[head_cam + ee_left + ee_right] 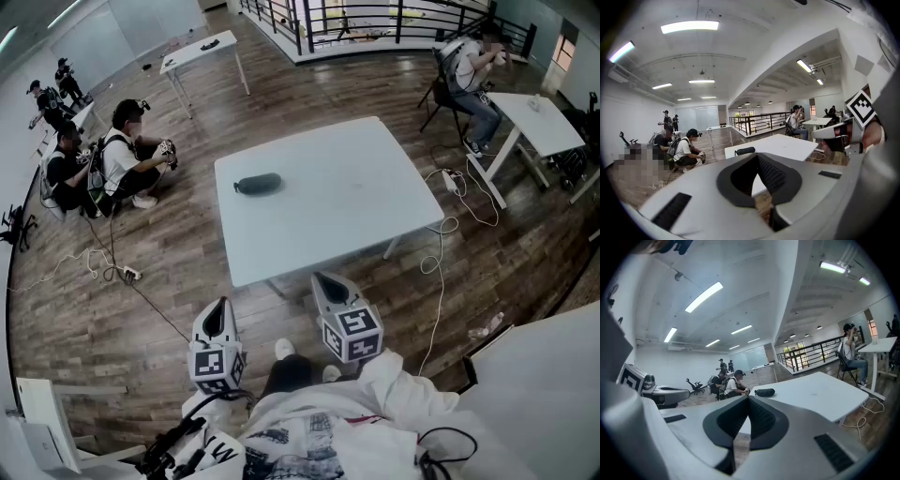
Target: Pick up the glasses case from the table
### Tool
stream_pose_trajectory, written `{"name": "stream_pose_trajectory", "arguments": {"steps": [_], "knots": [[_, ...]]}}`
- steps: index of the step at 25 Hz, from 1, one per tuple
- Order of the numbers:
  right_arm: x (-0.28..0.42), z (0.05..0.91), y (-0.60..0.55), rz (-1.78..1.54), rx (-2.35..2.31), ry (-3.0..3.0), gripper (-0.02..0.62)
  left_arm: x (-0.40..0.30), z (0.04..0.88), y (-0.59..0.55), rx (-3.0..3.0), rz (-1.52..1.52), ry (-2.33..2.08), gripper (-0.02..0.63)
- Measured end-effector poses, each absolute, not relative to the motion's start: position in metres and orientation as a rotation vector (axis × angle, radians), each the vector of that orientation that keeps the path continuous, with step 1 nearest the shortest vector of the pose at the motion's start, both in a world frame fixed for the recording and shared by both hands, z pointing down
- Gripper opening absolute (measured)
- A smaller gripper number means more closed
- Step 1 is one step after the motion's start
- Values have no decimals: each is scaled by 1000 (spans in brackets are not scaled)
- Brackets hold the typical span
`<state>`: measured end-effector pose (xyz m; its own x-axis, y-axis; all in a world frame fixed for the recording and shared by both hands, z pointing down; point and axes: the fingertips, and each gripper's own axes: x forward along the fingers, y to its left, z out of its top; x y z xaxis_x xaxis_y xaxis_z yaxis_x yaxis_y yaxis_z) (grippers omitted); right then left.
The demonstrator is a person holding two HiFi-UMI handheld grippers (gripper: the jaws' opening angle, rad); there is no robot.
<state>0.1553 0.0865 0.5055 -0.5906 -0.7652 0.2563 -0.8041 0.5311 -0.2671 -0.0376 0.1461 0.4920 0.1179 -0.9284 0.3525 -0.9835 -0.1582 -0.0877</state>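
Clenched tip to tip, the left gripper (757, 155) and the right gripper (749, 398) both hold nothing. Behind each pair of meeting tips a narrow slit between the dark pads shows only a sliver of tabletop and floor.

Ahead of both pairs of jaws, well apart from them, the glasses case (258, 184) lies flat on the white table (375, 187), towards its far left part. From the left gripper view it sits just above the tips, and the gripper's grey body hides the table's near edge. The case is dark and rounded; no brand or label can be made out on it at this range.

Each gripper's neighbour shows only as a cut-off piece at the frame's edge. The marker cubes (352, 333) carry black-and-white square patterns, not readable words. Nearest the camera, the person's printed shirt (300, 441) is cropped by the frame, its lettering too broken to read. Further out, beyond the table, people (127, 155) crouch on the wooden floor, too small for detail.
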Motion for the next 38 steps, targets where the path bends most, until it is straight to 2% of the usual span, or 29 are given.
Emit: {"name": "stream_pose_trajectory", "arguments": {"steps": [8,20,33,38], "knots": [[95,526,2,547,1354,-2609,6,-95,516,54,2249,466,-1896,2],[-25,479,-151,449,1414,-2622,6,-215,484,-111,2339,388,-1871,2],[-2,517,-223,496,1412,-2499,8,-194,507,-189,2352,427,-1765,2],[-8,538,-241,479,1251,-2441,18,-198,511,-205,2311,442,-1800,2]]}}
